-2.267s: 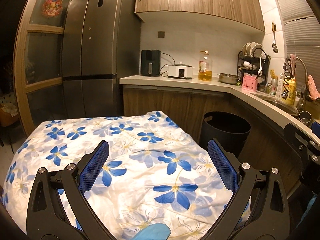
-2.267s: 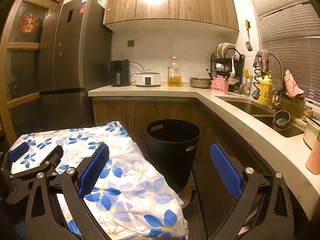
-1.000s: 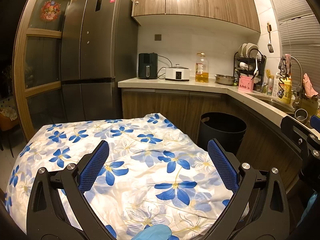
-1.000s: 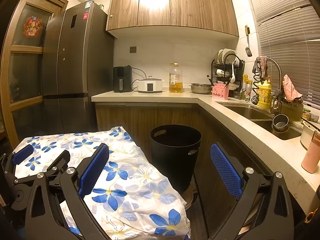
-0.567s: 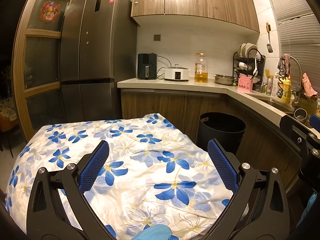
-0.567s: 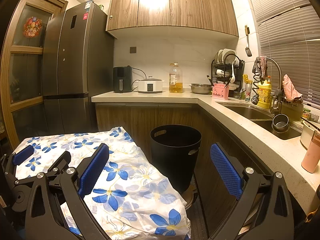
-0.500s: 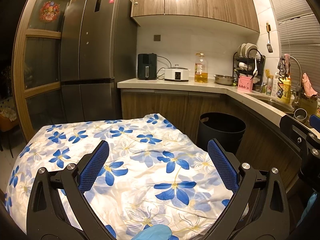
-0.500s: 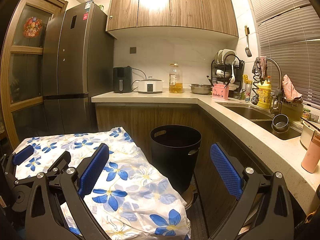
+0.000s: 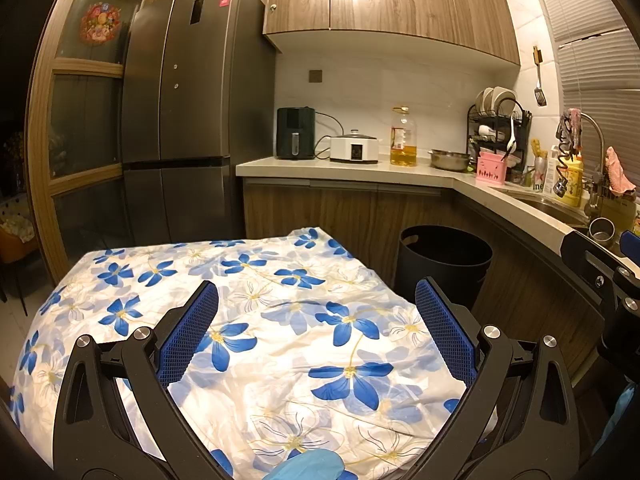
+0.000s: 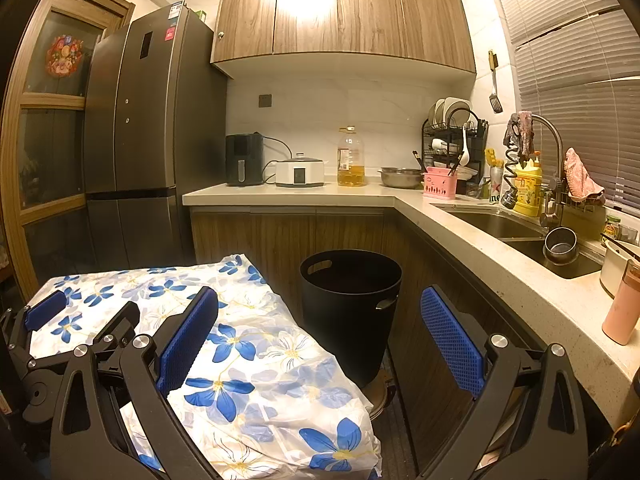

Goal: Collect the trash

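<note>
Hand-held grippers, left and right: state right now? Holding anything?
Left hand-held gripper: open, empty, above the floral tablecloth.
Right hand-held gripper: open, empty, facing the black trash bin.

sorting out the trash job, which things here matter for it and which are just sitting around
For the job:
- round black plastic trash bin, on the floor by the cabinets
- left gripper, open and empty
- right gripper, open and empty

Just about:
- blue-flowered white tablecloth
- black air fryer
- clear oil bottle
- pink utensil holder

No loose trash shows.
</note>
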